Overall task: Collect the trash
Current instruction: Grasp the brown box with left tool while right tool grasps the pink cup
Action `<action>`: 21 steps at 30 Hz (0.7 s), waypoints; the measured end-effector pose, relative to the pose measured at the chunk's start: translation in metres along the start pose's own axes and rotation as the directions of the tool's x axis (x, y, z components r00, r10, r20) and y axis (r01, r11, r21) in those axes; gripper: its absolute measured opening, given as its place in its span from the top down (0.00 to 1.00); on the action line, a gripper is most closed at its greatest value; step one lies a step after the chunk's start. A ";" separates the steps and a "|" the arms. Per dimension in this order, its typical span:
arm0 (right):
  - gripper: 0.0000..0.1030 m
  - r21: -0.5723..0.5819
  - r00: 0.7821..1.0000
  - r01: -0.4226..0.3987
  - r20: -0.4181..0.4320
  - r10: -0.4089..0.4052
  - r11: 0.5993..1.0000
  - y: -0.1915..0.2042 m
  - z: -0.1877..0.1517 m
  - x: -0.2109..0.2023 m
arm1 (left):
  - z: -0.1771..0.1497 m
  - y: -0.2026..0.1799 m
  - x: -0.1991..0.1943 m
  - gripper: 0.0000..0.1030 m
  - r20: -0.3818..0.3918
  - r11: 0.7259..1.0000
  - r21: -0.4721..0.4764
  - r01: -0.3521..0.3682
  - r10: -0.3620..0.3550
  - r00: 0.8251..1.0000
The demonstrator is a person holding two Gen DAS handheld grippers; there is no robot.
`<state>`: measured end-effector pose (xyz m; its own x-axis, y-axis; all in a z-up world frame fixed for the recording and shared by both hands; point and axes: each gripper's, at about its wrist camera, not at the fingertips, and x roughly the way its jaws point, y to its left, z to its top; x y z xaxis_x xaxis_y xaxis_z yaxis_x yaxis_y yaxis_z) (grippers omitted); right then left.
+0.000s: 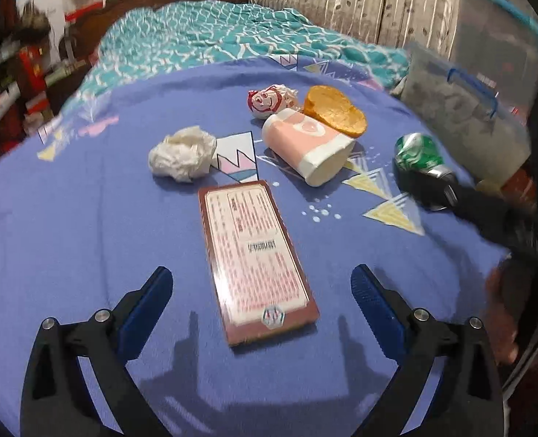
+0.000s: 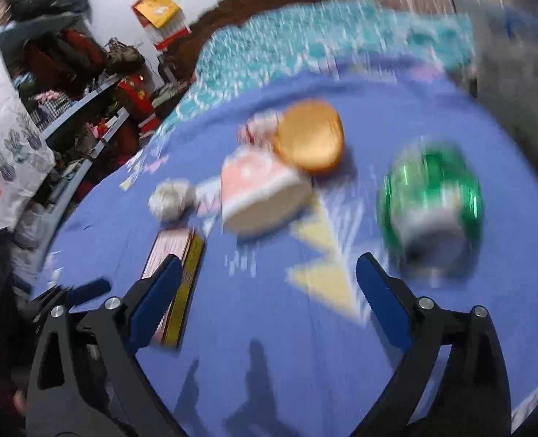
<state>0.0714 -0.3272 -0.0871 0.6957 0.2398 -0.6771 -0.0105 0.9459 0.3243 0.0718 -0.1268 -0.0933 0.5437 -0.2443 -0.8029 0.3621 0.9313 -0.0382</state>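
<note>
Trash lies mid-bed on the blue sheet: a flat carton [image 1: 256, 260] points lengthwise between the spread, empty left gripper [image 1: 261, 287]. The crushed green can [image 2: 431, 209] sits ahead-right of the wide-open, empty right gripper [image 2: 269, 291]. Only the left view shows the bin [image 1: 487, 109] at the bed's far-right edge.

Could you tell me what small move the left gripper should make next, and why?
Probably ease the left gripper forward and down over the flat red-brown printed box. Its fingers stand open and empty with the box lying between and just ahead of them on the blue bedspread.
</note>
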 end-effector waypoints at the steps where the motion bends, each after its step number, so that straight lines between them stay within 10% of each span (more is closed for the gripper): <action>1: 0.08 -0.040 1.000 0.018 -0.002 -0.018 0.999 0.006 0.007 0.007 | 0.000 -0.003 0.007 0.08 -0.015 1.000 0.011 -0.020 0.021 1.000; 10: 0.07 0.037 0.992 -0.031 -0.120 0.035 0.999 -0.006 0.062 0.093 | -0.002 0.013 0.045 0.09 -0.101 0.996 -0.026 -0.084 0.081 0.992; 12: 0.08 0.092 0.985 -0.049 -0.159 0.063 0.995 -0.013 0.067 0.109 | -0.002 0.014 0.043 0.22 -0.082 0.997 -0.010 -0.078 0.077 0.994; 15: 0.43 0.123 0.974 -0.076 -0.203 0.100 0.990 -0.013 0.063 0.122 | -0.005 0.010 0.037 0.43 -0.053 0.997 0.037 -0.061 0.062 0.997; 18: 0.71 0.116 0.969 -0.127 -0.198 0.149 0.985 -0.008 0.054 0.111 | -0.012 0.013 0.031 0.44 -0.039 0.996 0.061 -0.063 0.066 0.997; 21: 0.76 0.137 0.958 -0.194 -0.186 0.218 0.971 -0.003 0.041 0.084 | -0.018 0.021 0.023 0.44 -0.040 0.999 0.046 -0.018 0.020 0.999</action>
<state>0.1597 -0.3190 -0.1182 0.5307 0.4765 -0.7009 -0.0472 0.8424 0.5368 0.0786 -0.1077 -0.1228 0.5202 -0.2146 -0.8266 0.3862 0.9224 0.0037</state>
